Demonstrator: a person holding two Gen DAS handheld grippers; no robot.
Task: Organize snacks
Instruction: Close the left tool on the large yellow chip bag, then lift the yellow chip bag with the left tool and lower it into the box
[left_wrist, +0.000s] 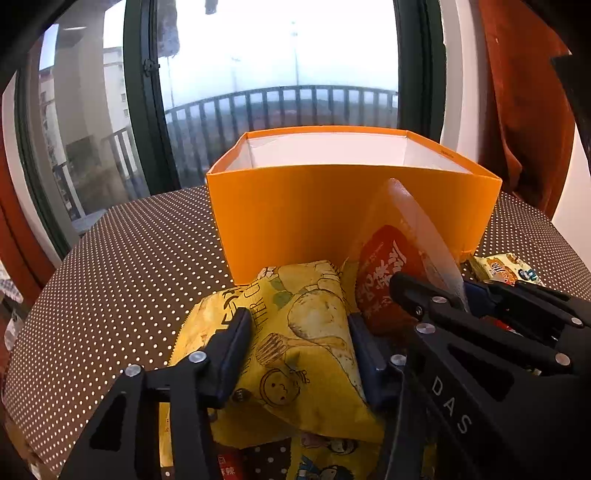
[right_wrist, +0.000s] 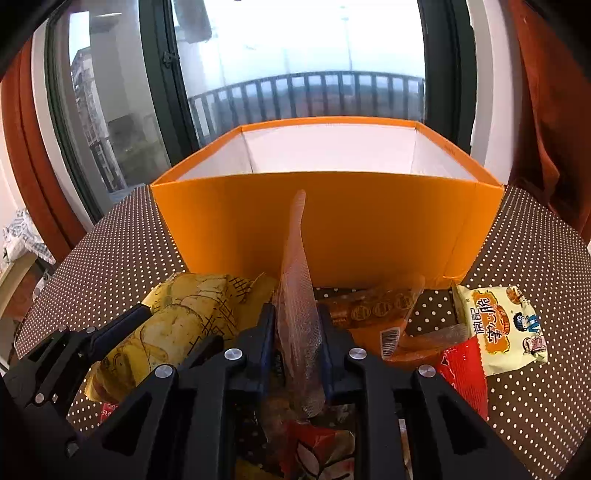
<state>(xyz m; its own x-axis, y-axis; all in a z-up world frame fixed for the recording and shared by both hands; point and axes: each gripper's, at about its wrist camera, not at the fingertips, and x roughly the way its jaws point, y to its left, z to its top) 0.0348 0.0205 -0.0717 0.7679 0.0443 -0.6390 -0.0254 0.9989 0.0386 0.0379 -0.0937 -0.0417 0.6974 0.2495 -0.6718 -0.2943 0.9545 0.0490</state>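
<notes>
Left wrist view: left gripper clamps the yellow crinkled chip bag; right gripper pinches the clear-edged orange packet. Both snacks sit before the orange cardboard box. Grasp step; next, lift clear of the box wall.

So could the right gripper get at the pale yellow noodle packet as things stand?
Probably not yet: the right gripper is shut on a clear snack pouch. The noodle packet itself lies uncovered on the table.

Left gripper clamped, fingers tilted downward; right gripper pinched nearly closed, angled downward too, just beside it.
</notes>
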